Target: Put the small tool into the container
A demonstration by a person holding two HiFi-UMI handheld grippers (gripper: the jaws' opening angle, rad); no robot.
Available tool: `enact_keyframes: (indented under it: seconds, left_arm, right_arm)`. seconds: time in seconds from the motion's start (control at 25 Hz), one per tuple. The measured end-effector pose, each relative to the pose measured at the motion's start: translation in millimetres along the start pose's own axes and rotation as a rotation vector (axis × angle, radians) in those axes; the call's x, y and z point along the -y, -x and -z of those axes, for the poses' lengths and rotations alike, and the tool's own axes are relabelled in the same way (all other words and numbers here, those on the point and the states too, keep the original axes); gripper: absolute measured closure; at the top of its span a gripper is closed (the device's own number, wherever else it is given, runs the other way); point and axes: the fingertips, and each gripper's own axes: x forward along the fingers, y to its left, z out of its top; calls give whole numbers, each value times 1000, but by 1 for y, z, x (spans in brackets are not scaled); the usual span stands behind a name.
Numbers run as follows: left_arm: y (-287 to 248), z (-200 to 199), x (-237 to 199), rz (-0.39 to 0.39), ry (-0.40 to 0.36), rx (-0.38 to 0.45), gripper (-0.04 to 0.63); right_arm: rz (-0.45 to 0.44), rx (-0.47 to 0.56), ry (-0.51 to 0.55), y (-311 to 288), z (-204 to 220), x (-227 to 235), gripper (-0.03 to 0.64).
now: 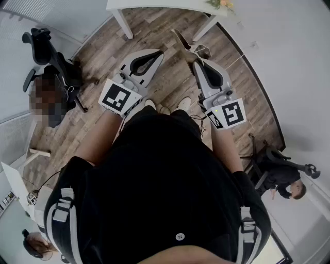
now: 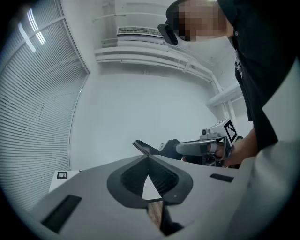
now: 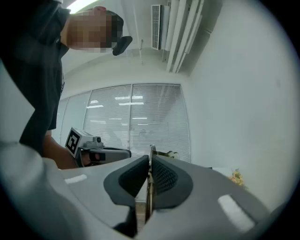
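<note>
Both grippers are held out in front of the person, above the wooden floor [image 1: 154, 31]. My right gripper [image 1: 198, 58] is shut on a thin, flat small tool [image 1: 181, 41] that juts forward past its tips. In the right gripper view the tool [image 3: 151, 151] shows edge-on between the pressed jaws of the right gripper [image 3: 150, 161]. My left gripper [image 1: 156, 52] is shut, its jaws meeting at the tips with nothing between them, as the left gripper view [image 2: 149, 157] shows too. No container is in view.
A white table [image 1: 154, 5] with slanted legs stands ahead, flowers [image 1: 221, 4] on its corner. A black office chair [image 1: 49, 54] and a seated person are at the left. Another person [image 1: 286, 180] sits at the lower right by the white wall.
</note>
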Motion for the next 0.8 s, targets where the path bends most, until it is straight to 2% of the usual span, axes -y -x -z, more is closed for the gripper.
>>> enact_keyframes:
  seconds: [0.24, 0.44, 0.8]
  left_arm:
    - [24, 5, -21, 7, -21, -15, 588]
    - [31, -4, -27, 18, -15, 20, 588]
    - [24, 1, -34, 23, -6, 22, 588]
  right_arm:
    - [3, 3, 5, -21, -1, -23, 584]
    - [1, 9, 25, -33, -8, -36, 586]
    - [4, 5, 11, -40, -5, -26, 586]
